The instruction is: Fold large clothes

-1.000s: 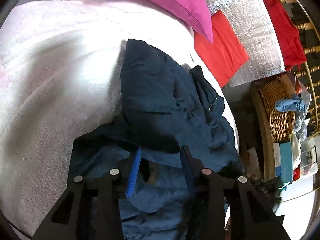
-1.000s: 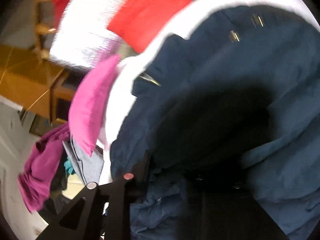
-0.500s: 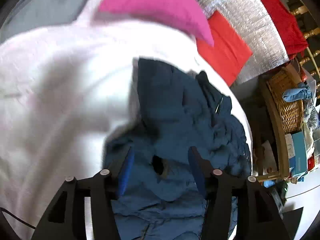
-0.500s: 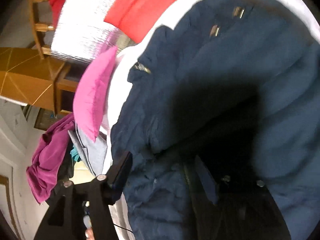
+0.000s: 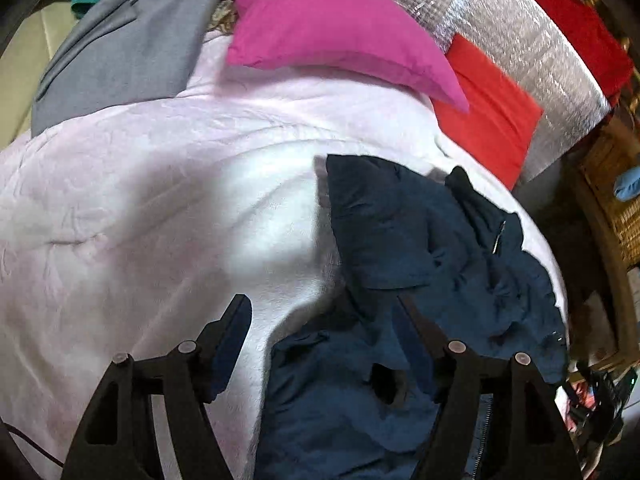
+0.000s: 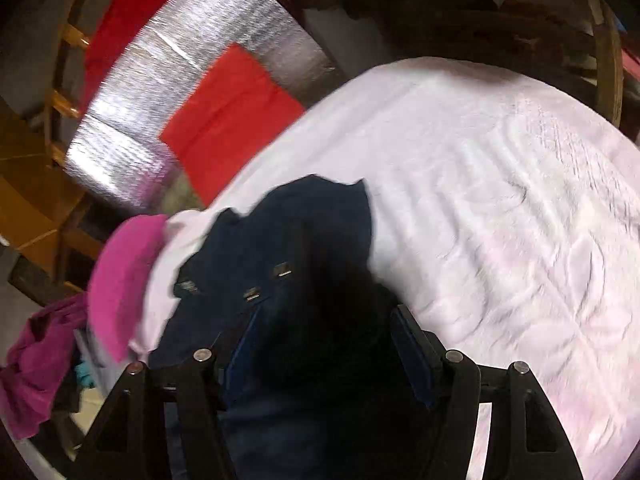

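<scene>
A dark navy padded jacket (image 5: 420, 248) lies crumpled on a pale pink quilt (image 5: 140, 200), with a zipper pull showing near its right side. My left gripper (image 5: 324, 312) hovers over the jacket's left edge; its jaws are opening and its pads press on nothing. In the right wrist view the same jacket (image 6: 304, 232) fills the lower middle, its metal snaps catching light. My right gripper (image 6: 324, 320) stands open above the dark cloth, which lies under the gap without being pinched.
A magenta pillow (image 5: 332, 28), a red cushion (image 5: 492, 108) and a silver padded headboard (image 5: 532, 44) line the far side. A grey garment (image 5: 120, 52) drapes at the left. A wicker basket (image 5: 616, 200) stands right of the bed. Purple clothes (image 6: 32, 364) hang off the bed's edge.
Both grippers have let go of the jacket and opened. The left one has tilted up, showing more quilt and the pillow. The right one has swung away, so the jacket now looks smaller.
</scene>
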